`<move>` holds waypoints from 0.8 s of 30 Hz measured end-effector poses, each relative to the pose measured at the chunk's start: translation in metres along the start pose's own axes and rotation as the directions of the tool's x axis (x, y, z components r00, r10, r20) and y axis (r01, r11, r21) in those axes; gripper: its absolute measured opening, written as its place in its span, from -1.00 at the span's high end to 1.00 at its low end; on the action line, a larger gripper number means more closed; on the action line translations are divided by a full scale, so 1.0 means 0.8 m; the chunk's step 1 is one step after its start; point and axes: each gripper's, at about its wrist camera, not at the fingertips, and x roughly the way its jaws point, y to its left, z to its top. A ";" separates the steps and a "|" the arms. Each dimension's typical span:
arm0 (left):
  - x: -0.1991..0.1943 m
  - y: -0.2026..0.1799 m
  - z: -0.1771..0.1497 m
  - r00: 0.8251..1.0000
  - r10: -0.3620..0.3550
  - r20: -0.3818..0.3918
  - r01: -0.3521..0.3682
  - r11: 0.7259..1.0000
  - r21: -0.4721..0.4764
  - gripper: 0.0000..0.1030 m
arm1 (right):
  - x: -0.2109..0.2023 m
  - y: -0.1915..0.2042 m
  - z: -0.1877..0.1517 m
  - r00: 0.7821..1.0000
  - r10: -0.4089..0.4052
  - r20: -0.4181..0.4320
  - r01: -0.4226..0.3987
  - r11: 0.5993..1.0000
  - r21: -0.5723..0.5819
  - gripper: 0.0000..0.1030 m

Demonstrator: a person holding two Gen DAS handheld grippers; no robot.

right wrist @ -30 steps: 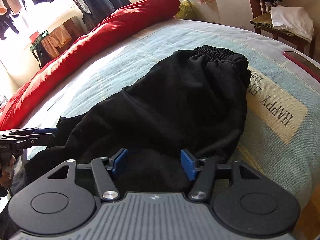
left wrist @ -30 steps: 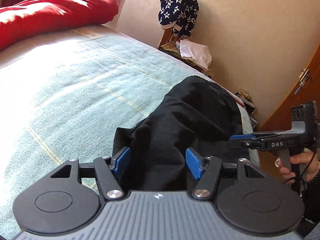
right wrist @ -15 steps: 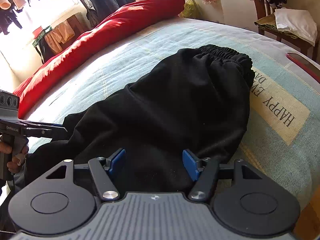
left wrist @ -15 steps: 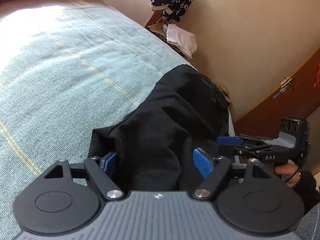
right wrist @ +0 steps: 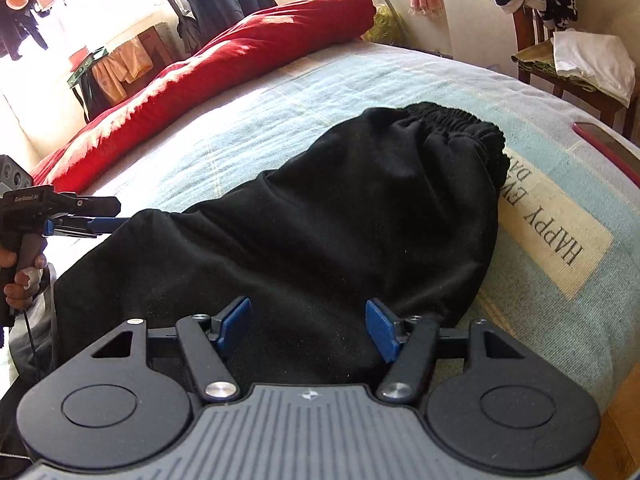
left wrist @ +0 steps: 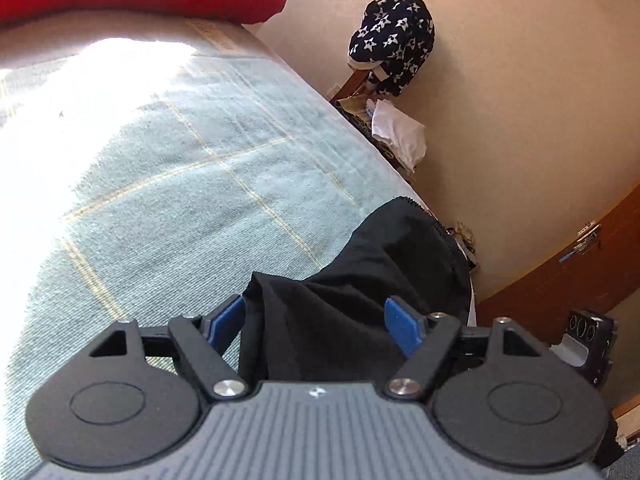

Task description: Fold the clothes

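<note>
Black pants [right wrist: 360,208] lie across the light blue bed cover [right wrist: 304,92], their elastic waistband [right wrist: 456,120] at the far end. My right gripper [right wrist: 308,324] stands open low over the near part of the pants, and the cloth fills the gap between its blue pads [right wrist: 236,320]. My left gripper [left wrist: 314,326] is open too, with a bunched fold of the pants [left wrist: 344,304] lying between its pads. In the right wrist view the left gripper [right wrist: 80,216] comes in from the left at the pants' edge, held by a hand [right wrist: 20,276].
A red duvet [right wrist: 224,68] runs along the far side of the bed. A wooden chair [right wrist: 572,68] with folded white cloth and a star-print garment [left wrist: 394,40] stands by the wall. A red-edged phone [right wrist: 604,144] lies on the cover at right. Clothes hang by the window.
The left gripper has risen and come in towards the pants' edge, its view tilting up. Its jaws stand a little wider than a second ago. The right gripper has barely moved.
</note>
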 end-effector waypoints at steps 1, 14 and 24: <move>-0.015 -0.014 -0.003 0.999 0.010 0.030 -0.012 0.998 0.059 -0.50 | -0.003 0.003 0.007 1.000 0.007 0.016 -0.006 1.000 -0.022 -0.32; 0.018 -0.034 -0.094 0.990 0.116 -0.084 -0.108 0.990 0.092 -0.43 | 0.090 -0.053 0.100 0.998 -0.055 0.015 0.055 0.998 -0.016 -0.28; -0.006 -0.052 -0.096 0.993 0.122 0.002 -0.122 0.992 0.041 -0.45 | -0.014 -0.161 0.060 0.983 0.066 0.172 -0.118 0.942 0.314 -0.83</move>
